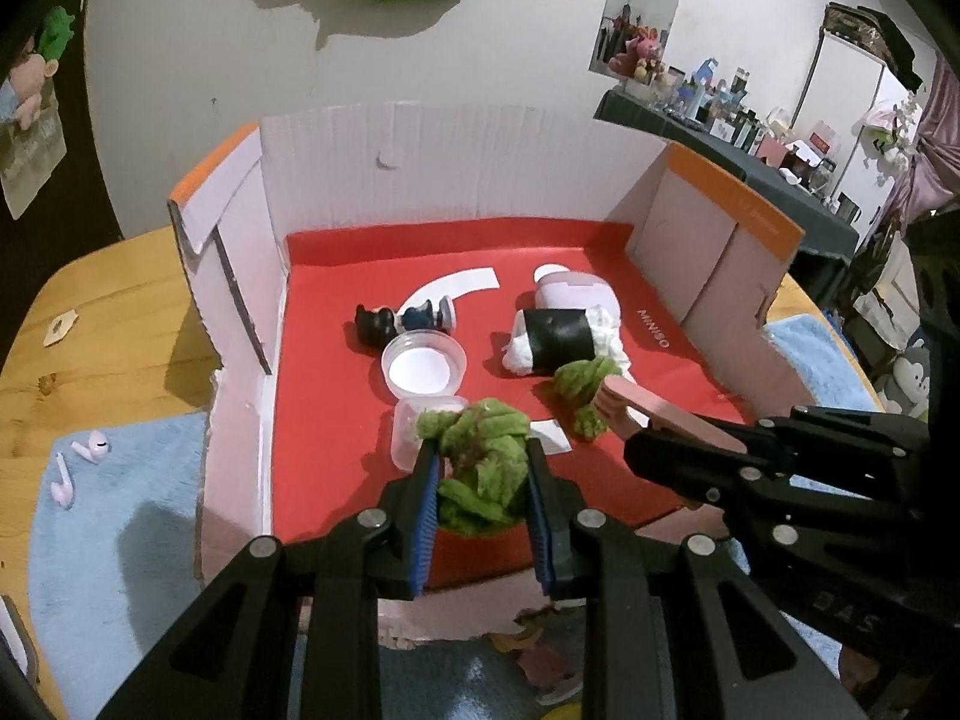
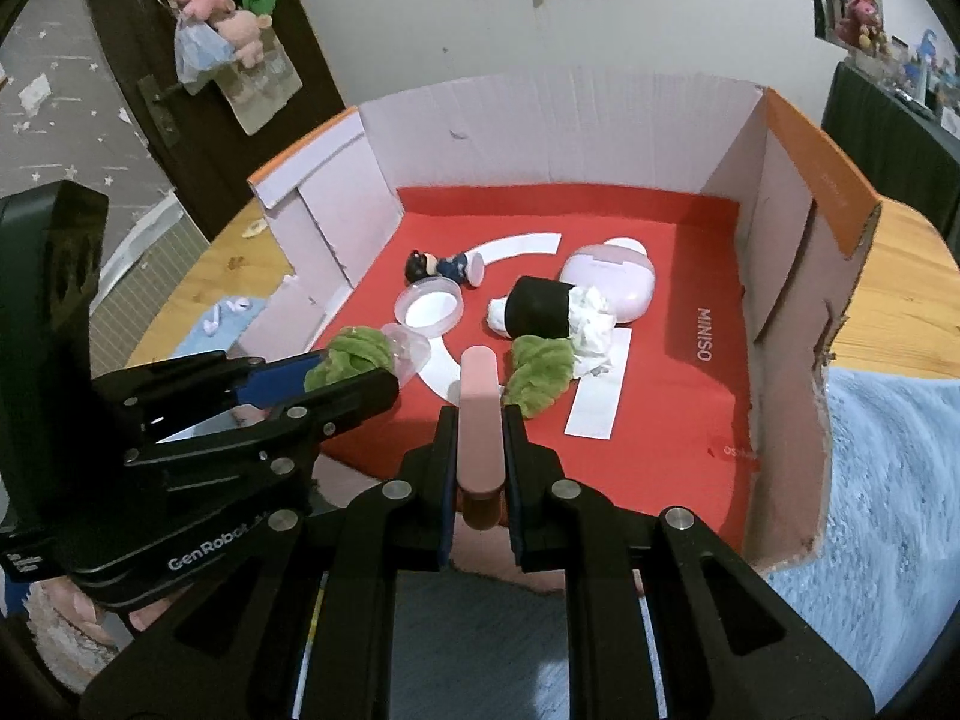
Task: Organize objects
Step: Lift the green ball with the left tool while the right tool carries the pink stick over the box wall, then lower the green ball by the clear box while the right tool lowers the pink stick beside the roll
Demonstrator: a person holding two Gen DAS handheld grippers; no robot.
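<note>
My left gripper (image 1: 482, 468) is shut on a crumpled green lettuce-like piece (image 1: 480, 450), held just above the front of the red-floored cardboard box (image 1: 336, 432). My right gripper (image 2: 478, 420) is shut on a flat pink stick-shaped piece (image 2: 480, 402), which points into the box; it also shows in the left wrist view (image 1: 648, 411). Inside the box lie a second green piece (image 2: 540, 381), a black-and-white sushi-like toy (image 2: 543, 312), a pink earbud case (image 2: 612, 279), a round clear lid (image 2: 429, 309), a clear cup (image 1: 408, 432) and a small dark-haired figurine (image 2: 441, 267).
The box walls (image 2: 786, 228) rise on three sides. A blue fluffy mat (image 1: 108, 528) lies on the wooden table (image 1: 108, 312) with two pink earbuds (image 1: 78, 468) on it. A white paper strip (image 2: 597, 396) lies on the red floor. Cluttered shelves stand far right.
</note>
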